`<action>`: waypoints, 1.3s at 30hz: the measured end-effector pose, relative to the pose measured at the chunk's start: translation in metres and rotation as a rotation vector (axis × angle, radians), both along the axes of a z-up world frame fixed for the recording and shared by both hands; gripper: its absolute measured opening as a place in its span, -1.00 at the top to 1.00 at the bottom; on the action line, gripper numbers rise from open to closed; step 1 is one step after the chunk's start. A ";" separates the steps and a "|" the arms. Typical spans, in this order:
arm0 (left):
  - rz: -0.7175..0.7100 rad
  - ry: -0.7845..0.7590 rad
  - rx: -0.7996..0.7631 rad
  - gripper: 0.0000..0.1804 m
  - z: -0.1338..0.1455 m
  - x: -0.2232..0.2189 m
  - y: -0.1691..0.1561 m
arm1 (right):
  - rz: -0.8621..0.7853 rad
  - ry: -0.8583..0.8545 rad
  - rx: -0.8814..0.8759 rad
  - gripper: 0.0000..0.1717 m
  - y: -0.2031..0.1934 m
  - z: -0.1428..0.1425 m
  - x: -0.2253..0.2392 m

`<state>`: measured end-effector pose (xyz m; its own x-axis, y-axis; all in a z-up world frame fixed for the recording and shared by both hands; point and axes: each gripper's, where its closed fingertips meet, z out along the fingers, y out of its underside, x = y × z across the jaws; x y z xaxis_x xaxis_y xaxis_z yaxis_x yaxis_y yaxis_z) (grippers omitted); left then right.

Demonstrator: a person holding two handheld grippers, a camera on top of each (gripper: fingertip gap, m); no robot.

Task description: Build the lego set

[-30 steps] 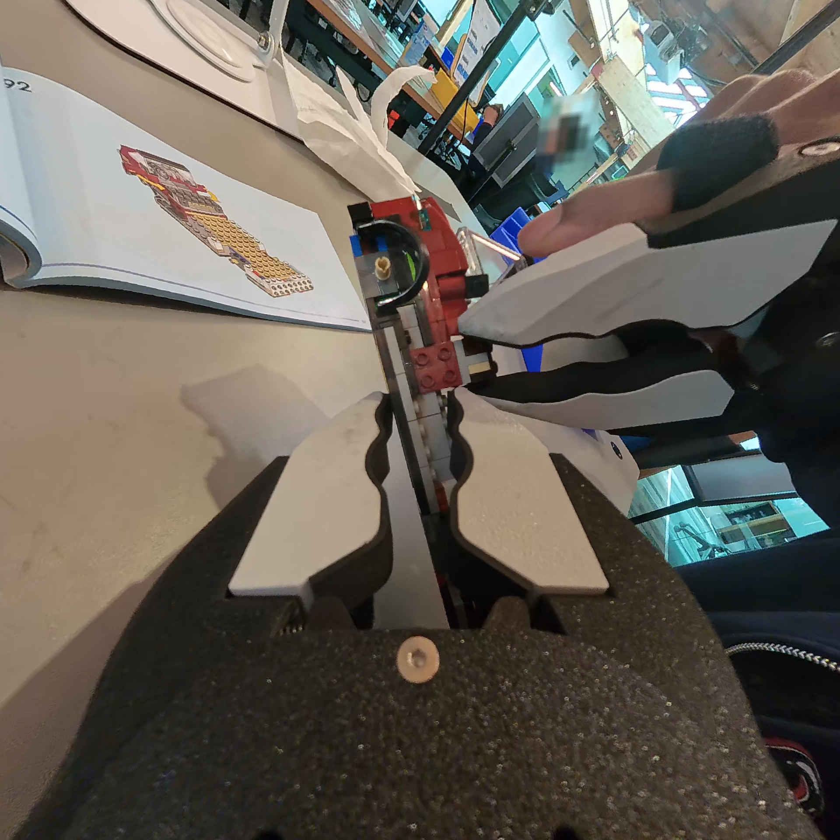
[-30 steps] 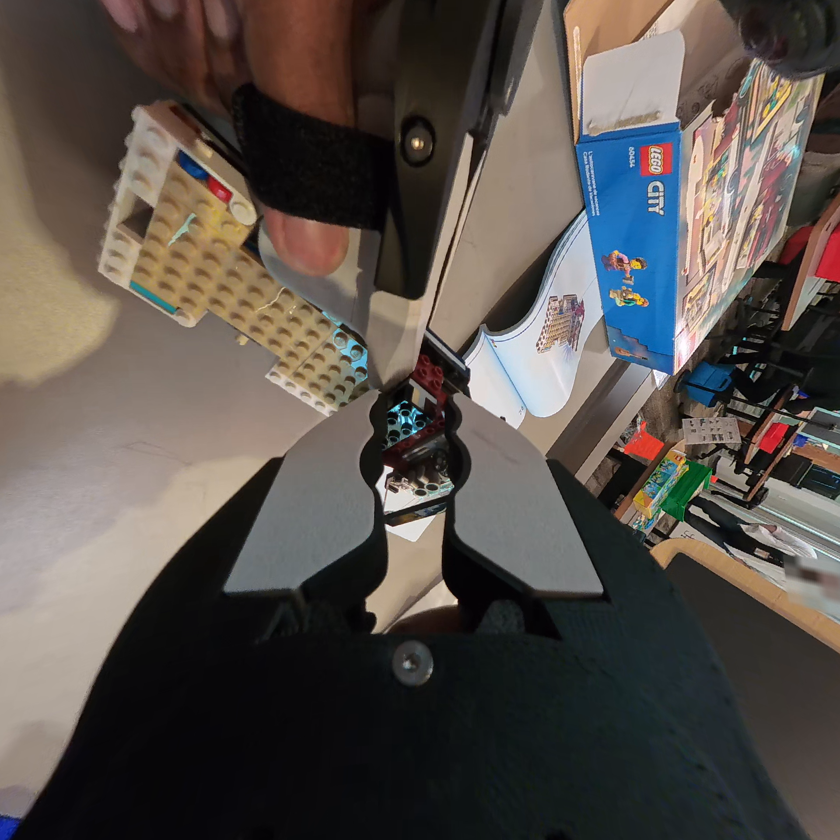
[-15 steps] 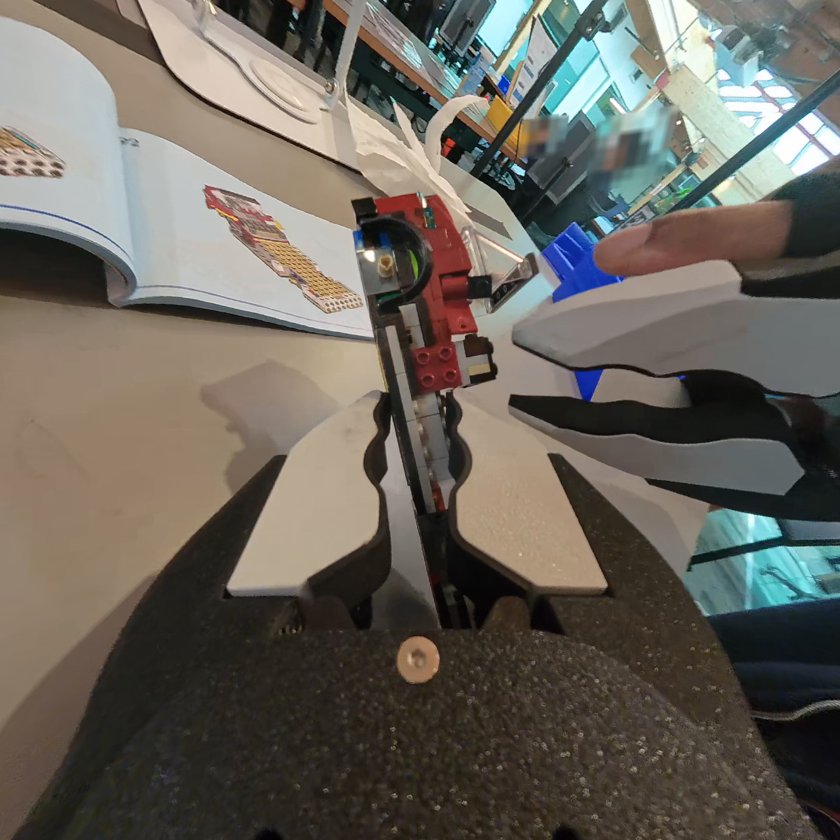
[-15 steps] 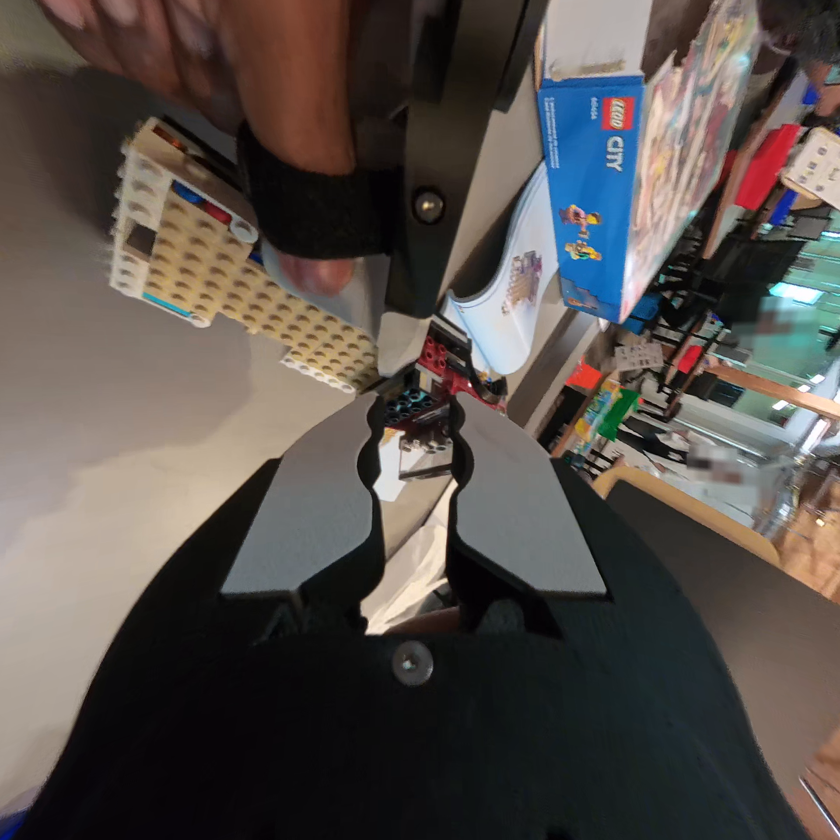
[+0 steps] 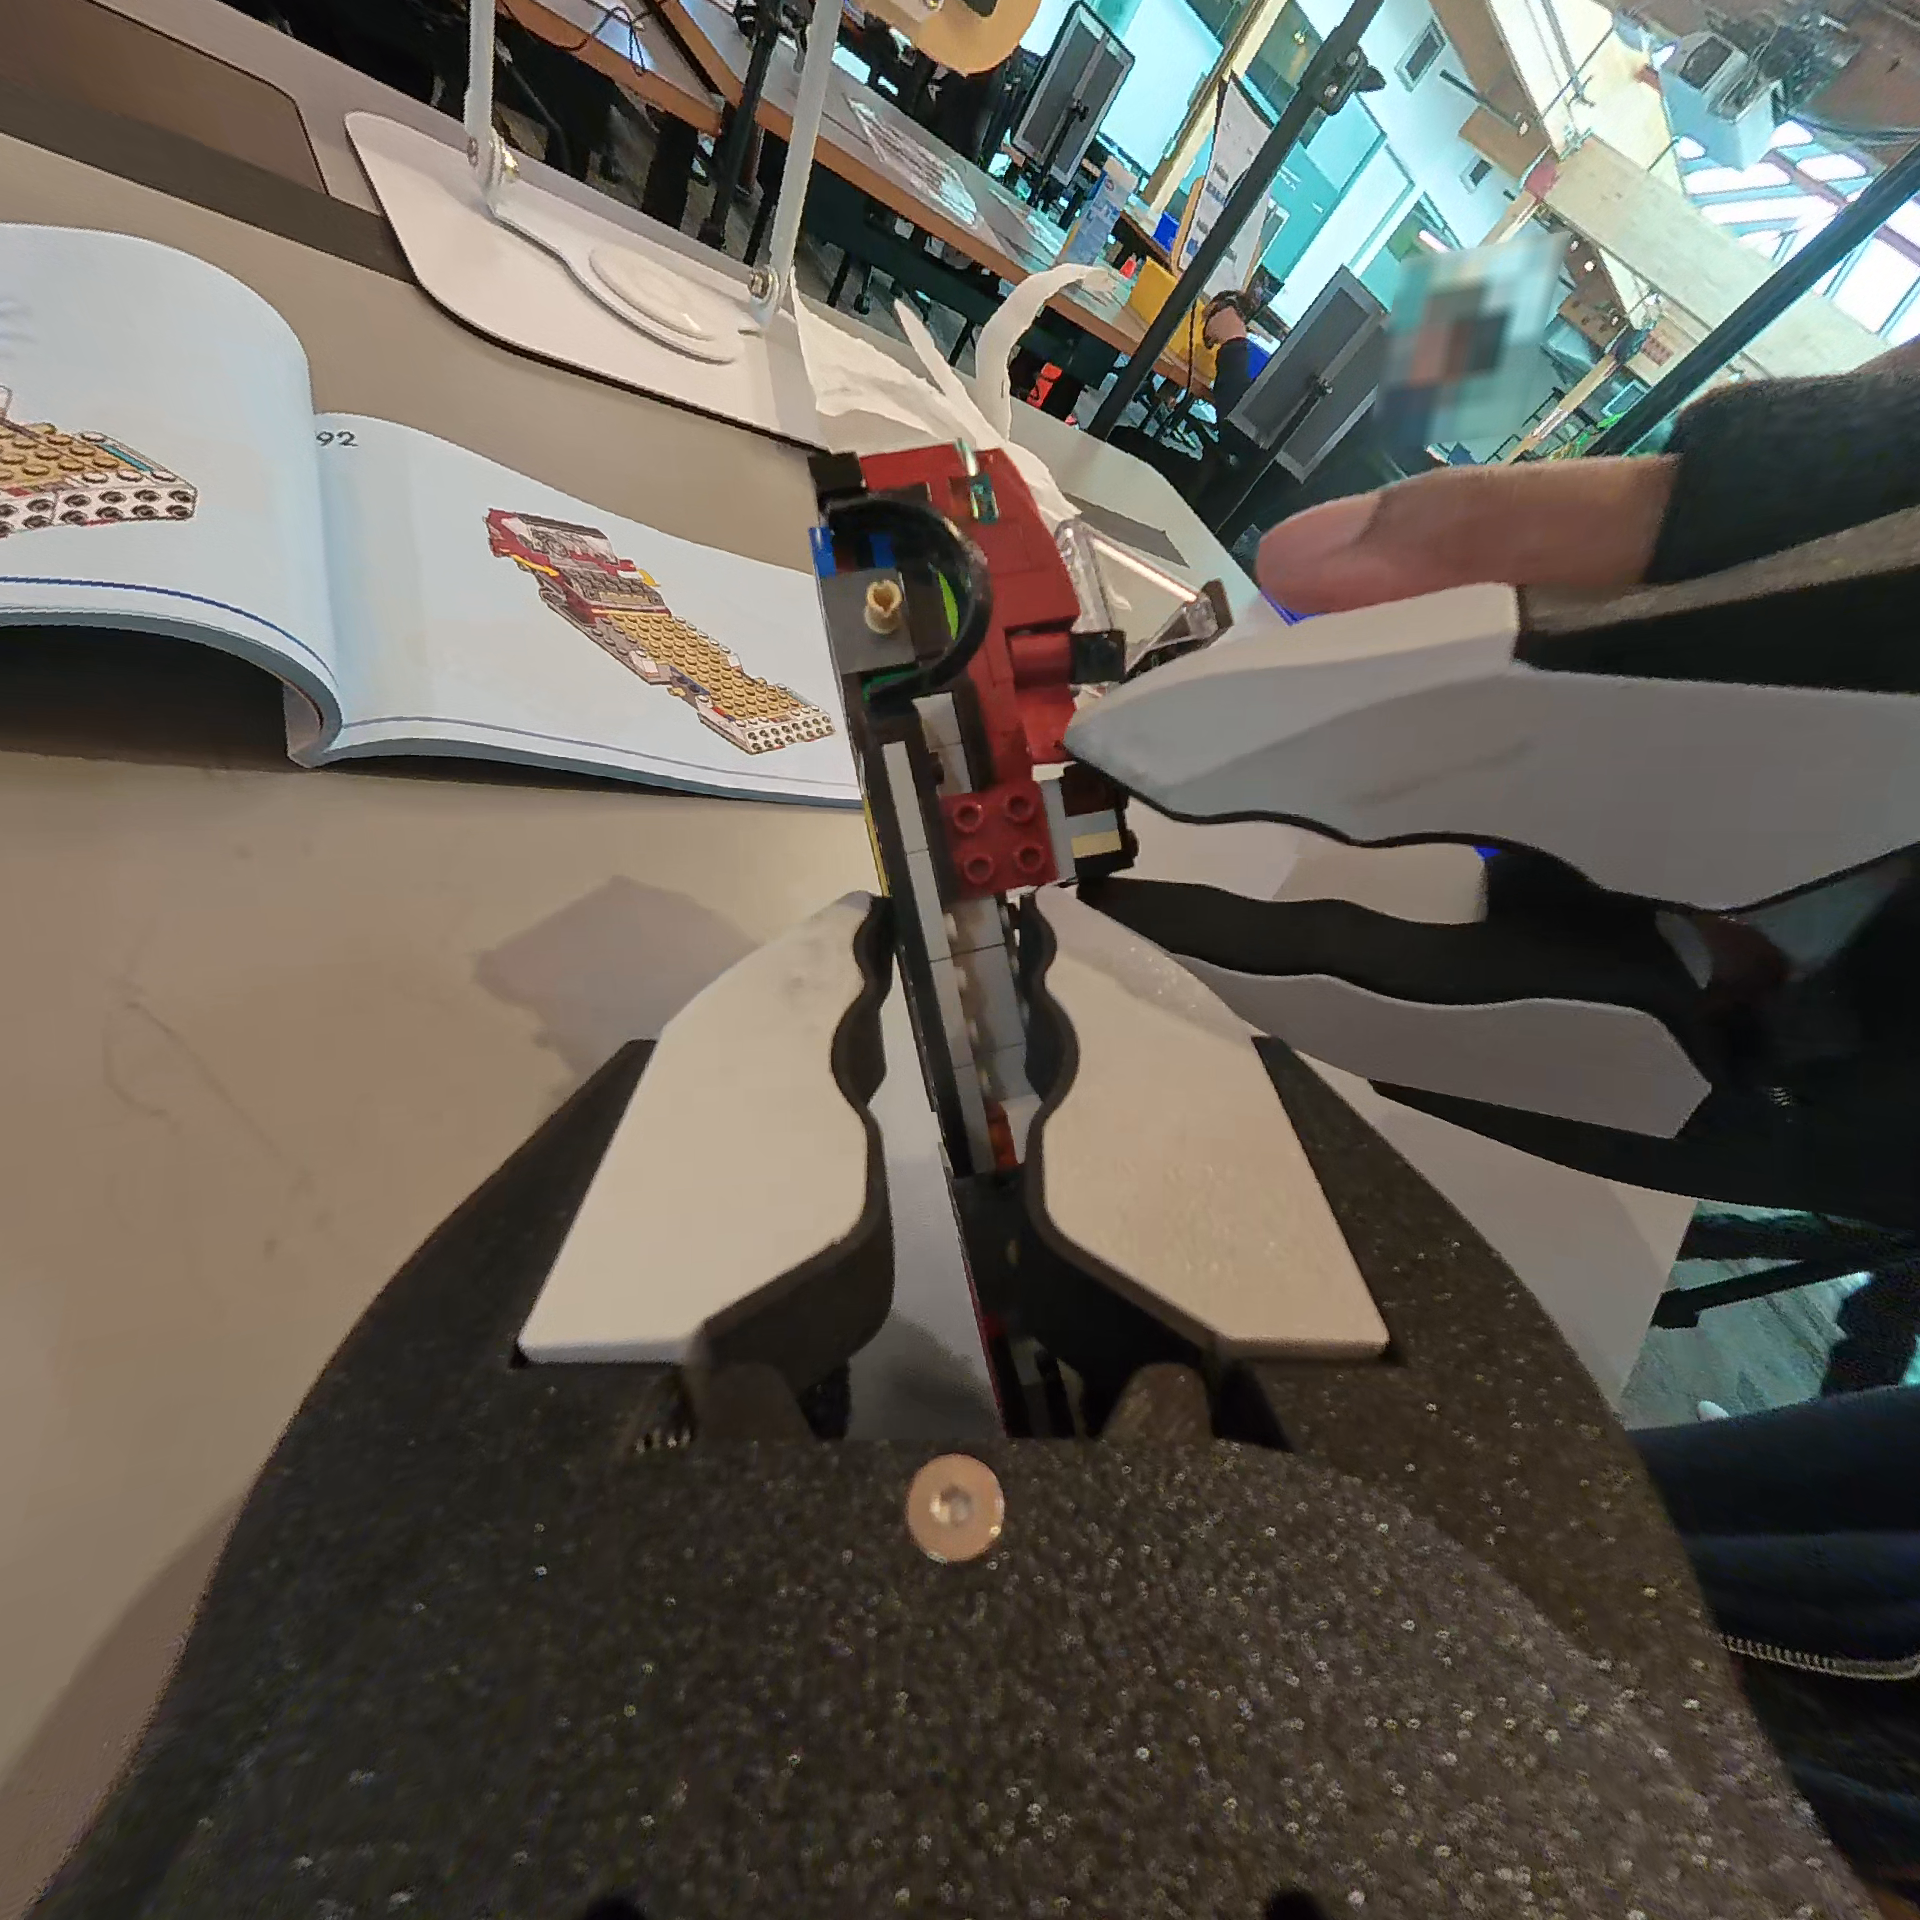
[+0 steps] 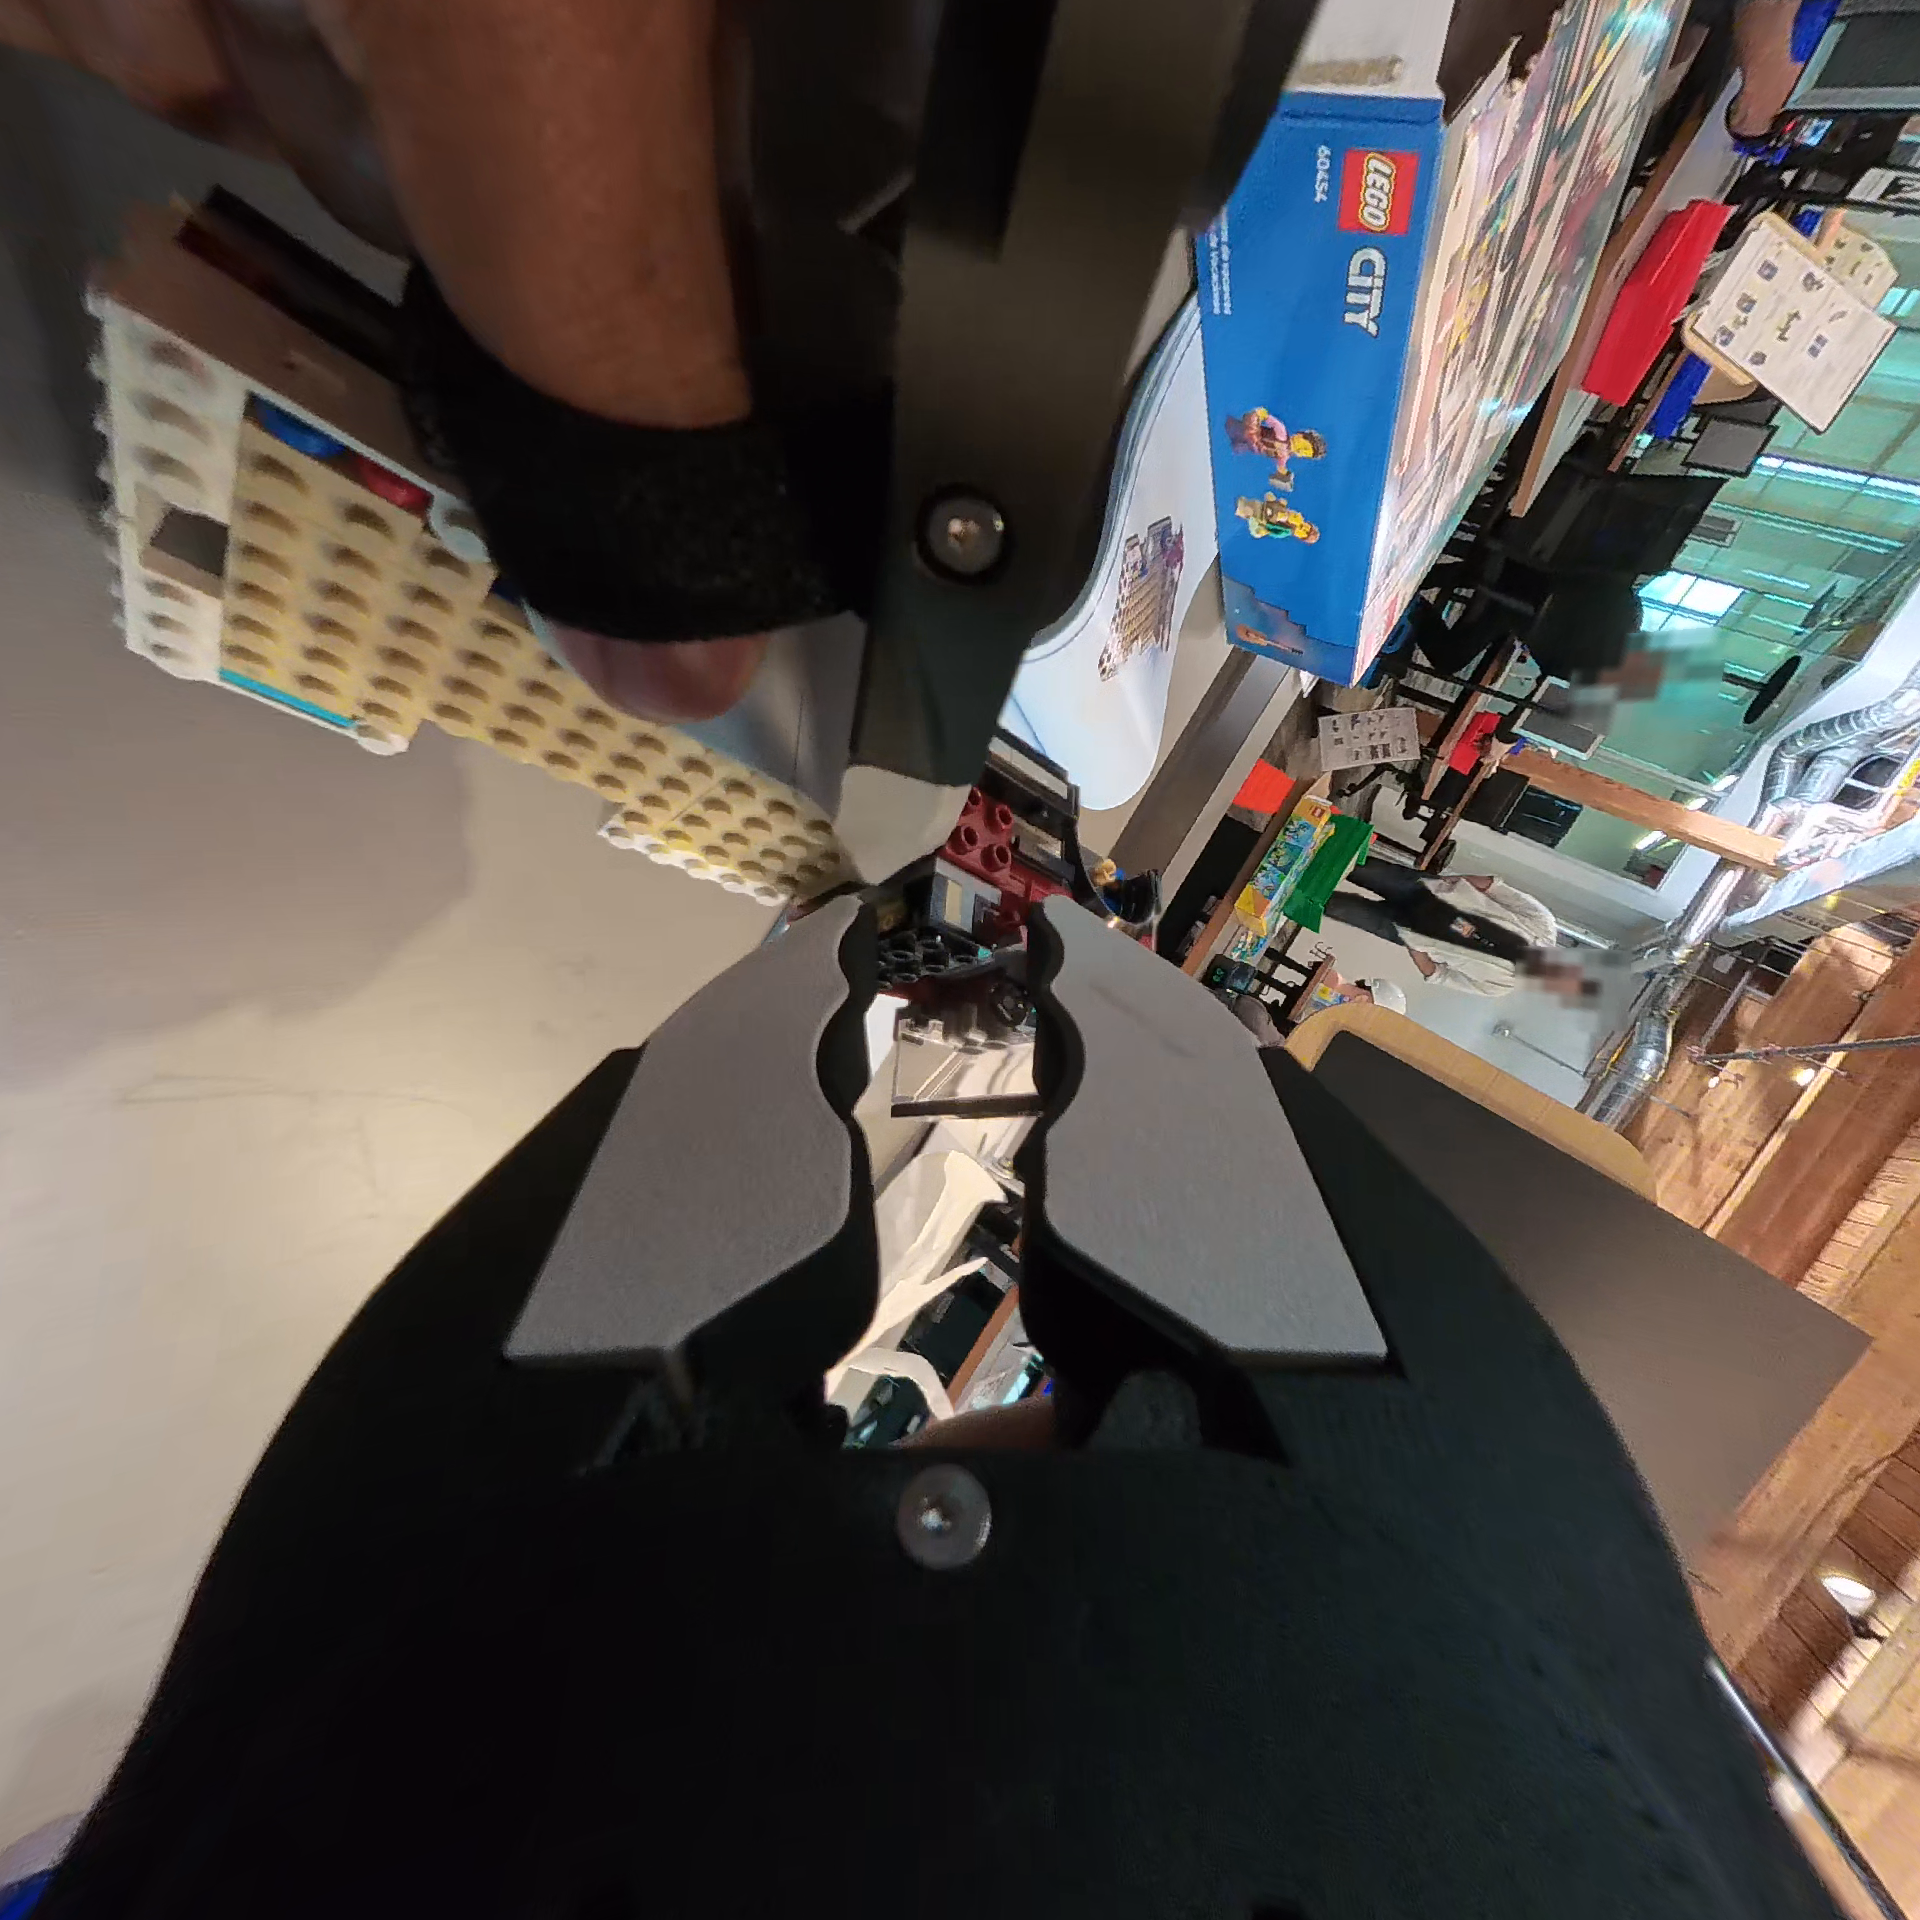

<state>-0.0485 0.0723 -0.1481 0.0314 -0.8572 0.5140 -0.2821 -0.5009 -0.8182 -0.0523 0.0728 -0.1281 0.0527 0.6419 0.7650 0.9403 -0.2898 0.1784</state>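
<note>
My left gripper (image 5: 956,914) is shut on a brick model (image 5: 997,582) of dark red, grey and black parts and holds it upright above the table (image 5: 260,1039). My right gripper (image 5: 1081,821) comes in from the right, open. Its two fingers stand above and below a small black and tan block (image 5: 1091,831) on the model's side. Its upper fingertip (image 5: 1101,732) rests against the dark red part. In the right wrist view the model's dark red studs (image 6: 987,831) and a clear piece (image 6: 956,1049) lie by the right gripper (image 6: 945,920), and a left finger (image 6: 894,810) shows above.
An open instruction booklet (image 5: 520,623) lies on the table behind the model. A tan studded plate build (image 6: 416,623) lies on the table under the left hand. A blue toy box (image 6: 1320,364) stands beyond the booklet. A white lamp base (image 5: 582,260) and crumpled white bag (image 5: 935,364) are farther back. Left and right tips are no more than a few centimetres apart.
My right gripper let go of the model's side and widened, drew back to the right, then came back around the small block. My left gripper kept its hold throughout.
</note>
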 end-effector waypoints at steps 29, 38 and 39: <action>0.123 -0.042 0.148 0.75 0.009 -0.006 0.008 | -0.265 0.371 0.156 0.81 0.015 0.032 0.013; 0.138 -0.048 0.150 0.75 0.008 -0.006 0.008 | -0.372 0.429 0.173 0.69 0.016 0.034 0.019; 0.140 -0.049 0.150 0.75 0.008 -0.006 0.009 | -0.386 0.443 0.171 0.69 0.016 0.033 0.020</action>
